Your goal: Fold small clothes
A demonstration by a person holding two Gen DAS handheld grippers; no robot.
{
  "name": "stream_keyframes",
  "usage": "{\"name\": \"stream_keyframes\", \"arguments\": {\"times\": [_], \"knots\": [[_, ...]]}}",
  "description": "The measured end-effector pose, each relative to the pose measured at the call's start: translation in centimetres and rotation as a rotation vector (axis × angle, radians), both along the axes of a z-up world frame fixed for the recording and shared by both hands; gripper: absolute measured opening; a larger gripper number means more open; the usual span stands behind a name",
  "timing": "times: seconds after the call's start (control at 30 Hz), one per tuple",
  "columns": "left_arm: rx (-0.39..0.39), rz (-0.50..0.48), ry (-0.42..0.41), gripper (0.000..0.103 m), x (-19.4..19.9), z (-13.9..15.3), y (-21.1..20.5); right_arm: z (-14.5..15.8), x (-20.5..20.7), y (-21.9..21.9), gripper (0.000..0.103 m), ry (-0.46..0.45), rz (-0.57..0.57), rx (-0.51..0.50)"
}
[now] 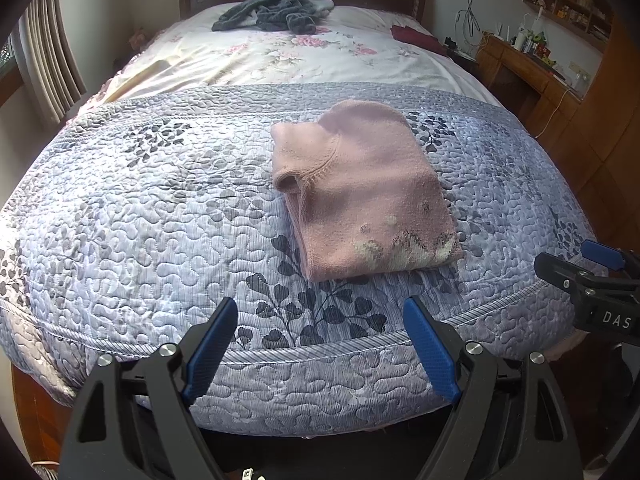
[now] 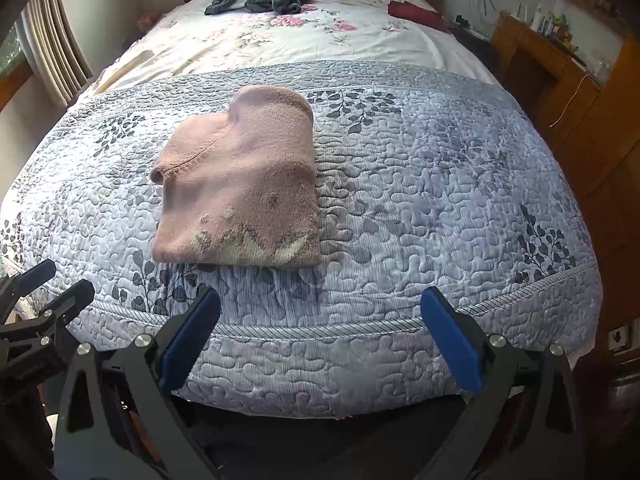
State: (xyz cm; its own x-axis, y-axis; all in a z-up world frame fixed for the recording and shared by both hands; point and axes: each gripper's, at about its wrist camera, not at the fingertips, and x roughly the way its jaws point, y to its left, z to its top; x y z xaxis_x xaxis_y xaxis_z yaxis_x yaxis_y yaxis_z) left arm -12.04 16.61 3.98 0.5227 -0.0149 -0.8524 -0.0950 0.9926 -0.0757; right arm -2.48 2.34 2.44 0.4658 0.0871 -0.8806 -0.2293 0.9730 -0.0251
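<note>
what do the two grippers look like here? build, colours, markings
Both match: the left gripper and right gripper have black angular frames with triangular cut-outs and silver pivot bolts. The jaws are lined with blue textured pads. White "DAS" lettering marks the right gripper's body. No cables or sleeves visible.

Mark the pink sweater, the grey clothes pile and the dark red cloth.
pink sweater [image 1: 360,184], left wrist view, middle of the folded body.
grey clothes pile [image 1: 272,12], left wrist view, centre of the heap.
dark red cloth [image 2: 416,12], right wrist view, its middle.
</note>
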Motion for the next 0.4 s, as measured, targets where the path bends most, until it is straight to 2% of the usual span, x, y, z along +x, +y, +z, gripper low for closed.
{"name": "stream_keyframes", "arguments": {"times": [0.4], "knots": [[-0.003,-0.001,0.001,0.085,0.05,-0.07,0.06,0.06,0.07,-0.05,0.100,0.008,-0.009,-0.009]]}}
